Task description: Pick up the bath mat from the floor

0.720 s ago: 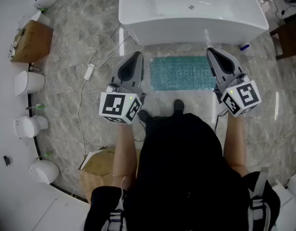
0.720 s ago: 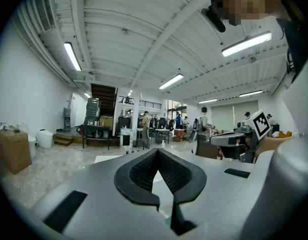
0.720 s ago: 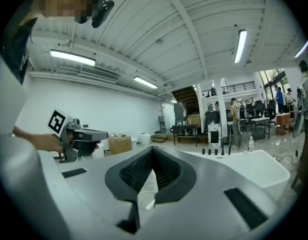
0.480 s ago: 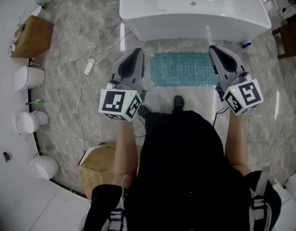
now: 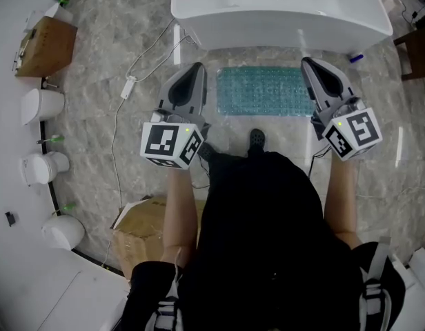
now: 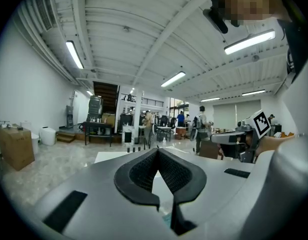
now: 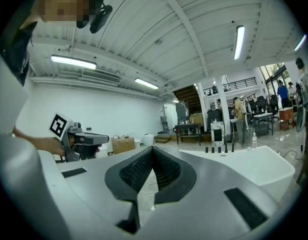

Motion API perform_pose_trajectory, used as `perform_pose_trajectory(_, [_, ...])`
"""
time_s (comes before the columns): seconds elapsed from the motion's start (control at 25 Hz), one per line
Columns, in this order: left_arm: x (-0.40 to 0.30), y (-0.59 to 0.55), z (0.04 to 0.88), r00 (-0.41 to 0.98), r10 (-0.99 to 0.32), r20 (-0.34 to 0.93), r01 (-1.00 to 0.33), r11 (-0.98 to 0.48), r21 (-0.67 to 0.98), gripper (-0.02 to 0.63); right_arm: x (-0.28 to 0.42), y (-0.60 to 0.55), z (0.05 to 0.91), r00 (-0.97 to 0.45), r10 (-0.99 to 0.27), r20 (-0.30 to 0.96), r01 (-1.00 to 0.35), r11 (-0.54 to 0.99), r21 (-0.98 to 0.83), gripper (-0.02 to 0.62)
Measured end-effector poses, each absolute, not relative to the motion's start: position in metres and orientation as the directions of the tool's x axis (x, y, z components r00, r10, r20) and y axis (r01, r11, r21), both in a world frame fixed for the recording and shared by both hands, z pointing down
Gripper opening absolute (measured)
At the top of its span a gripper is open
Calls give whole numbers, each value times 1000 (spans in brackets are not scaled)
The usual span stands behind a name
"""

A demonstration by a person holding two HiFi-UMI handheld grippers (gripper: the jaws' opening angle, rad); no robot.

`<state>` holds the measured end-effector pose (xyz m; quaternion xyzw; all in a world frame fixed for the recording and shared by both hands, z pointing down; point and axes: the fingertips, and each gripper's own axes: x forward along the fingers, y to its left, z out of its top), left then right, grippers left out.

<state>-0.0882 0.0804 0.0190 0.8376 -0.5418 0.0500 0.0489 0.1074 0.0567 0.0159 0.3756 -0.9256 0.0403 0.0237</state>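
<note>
Bath mat (image 5: pixel 264 92), teal and knobbly, lies flat on the marble floor (image 5: pixel 130 157) in the head view. Its far edge is just beside the white bathtub (image 5: pixel 281 9), and its near edge is just ahead of the person's shoes (image 5: pixel 257 138). We see the left gripper (image 5: pixel 196 69) held in the air off the mat's left end and the right gripper (image 5: pixel 308 63) off its right end. Both point toward the tub, and both are clear of the mat. A white cable (image 5: pixel 140 64) trails over the floor at the left, and a cardboard box (image 5: pixel 43 43) sits by the wall there.

In the left gripper view, we find the jaws pressed together at their tips with nothing caught between them (only the hollow framed by the dark ribbed pads shows). The right gripper, with its marker cube, appears at the right edge.

In the right gripper view, we see the same. The jaws meet at the tips and pinch nothing. The left gripper shows at the left, and the tub's white rim stretches ahead on the right.
</note>
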Motion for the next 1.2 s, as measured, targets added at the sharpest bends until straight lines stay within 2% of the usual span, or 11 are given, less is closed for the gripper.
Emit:
perform_pose_trajectory(0.36, [-86,85,28,396,-906,153,-918,-396,32,9,118,58,23,-701,-710,61,-713,699,-61,12])
perform_pose_trajectory(1.2, [-137,47,74,385,-883,266,-923,-368,115,9,79,14,52,-683,-709,174,-729,674,-117,12])
